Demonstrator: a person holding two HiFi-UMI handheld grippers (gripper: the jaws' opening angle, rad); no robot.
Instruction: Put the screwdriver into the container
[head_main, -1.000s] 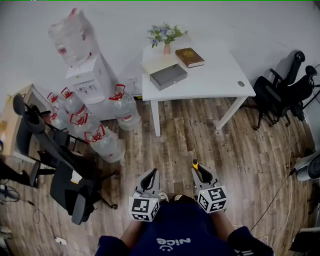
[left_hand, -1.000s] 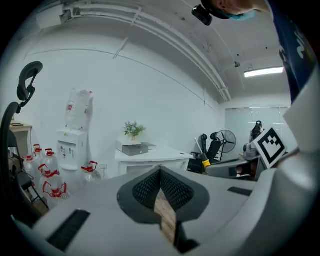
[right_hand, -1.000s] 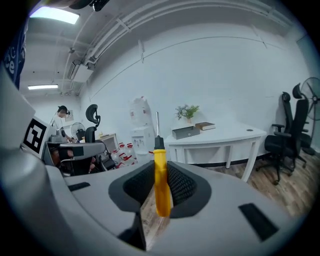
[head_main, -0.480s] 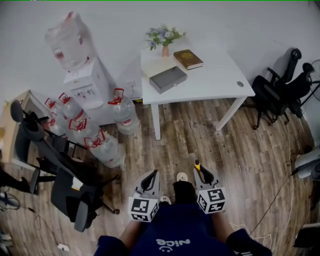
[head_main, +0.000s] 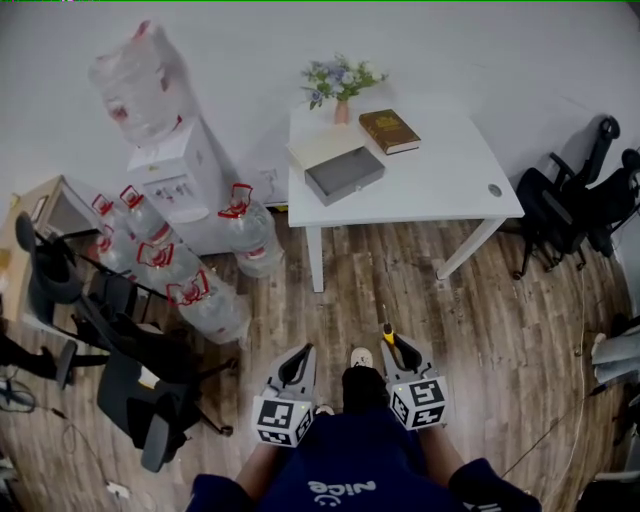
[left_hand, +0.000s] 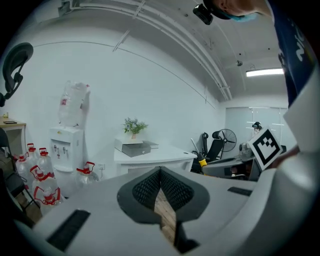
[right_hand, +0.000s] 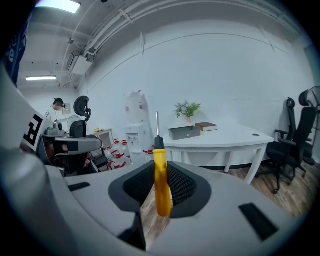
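Note:
A screwdriver with a yellow handle stands upright between the pads of my right gripper, which is shut on it, the metal shaft pointing up. In the head view the right gripper is at the lower middle with the screwdriver sticking out of it. Beside it my left gripper is shut with nothing in it; its pads meet at the tips. The container, a grey open box, sits on the white table well ahead of both grippers.
On the table are a brown book and a vase of flowers. A water dispenser and several water bottles stand at the left. Office chairs stand at the left and right. The floor is wood.
The person has stepped toward the table, which now sits slightly nearer and more to the right. A shoe has come into view between the grippers. Both grips are unchanged.

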